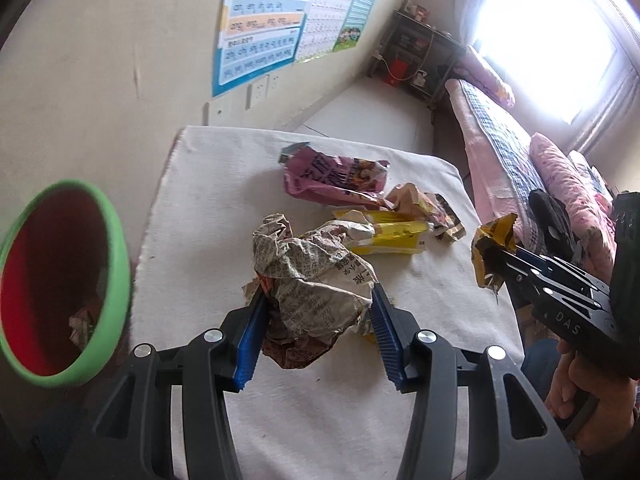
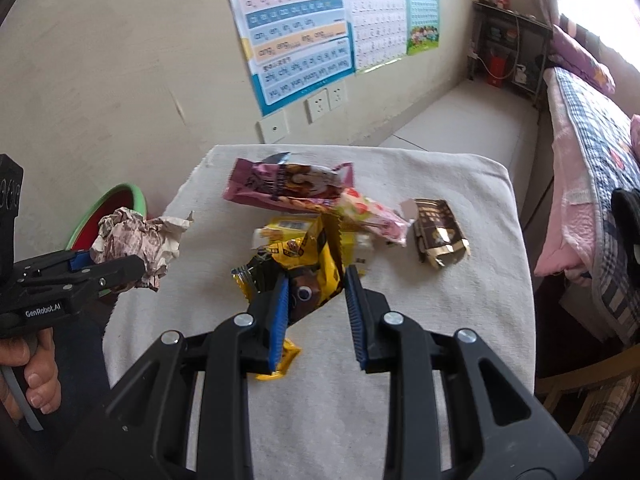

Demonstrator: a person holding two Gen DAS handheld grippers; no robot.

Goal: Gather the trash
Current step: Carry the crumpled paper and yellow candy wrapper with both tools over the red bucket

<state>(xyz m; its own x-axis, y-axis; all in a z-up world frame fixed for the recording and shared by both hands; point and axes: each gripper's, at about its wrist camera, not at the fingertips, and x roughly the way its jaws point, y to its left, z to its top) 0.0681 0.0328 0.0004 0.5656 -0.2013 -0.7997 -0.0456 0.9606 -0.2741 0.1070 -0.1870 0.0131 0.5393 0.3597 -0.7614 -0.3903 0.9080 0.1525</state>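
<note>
Yellow wrapper in right claw — long axis upright, tilted.

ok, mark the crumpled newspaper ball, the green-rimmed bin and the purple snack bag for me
crumpled newspaper ball (image 1: 316,276): left wrist view, on its printed middle, between the jaws.
green-rimmed bin (image 1: 120,280): left wrist view, on the green rim's right side.
purple snack bag (image 2: 288,184): right wrist view, on the bag's middle, lying on the white cloth.

"DAS" marks the right gripper; "GenRobot.AI" the left gripper.
</note>
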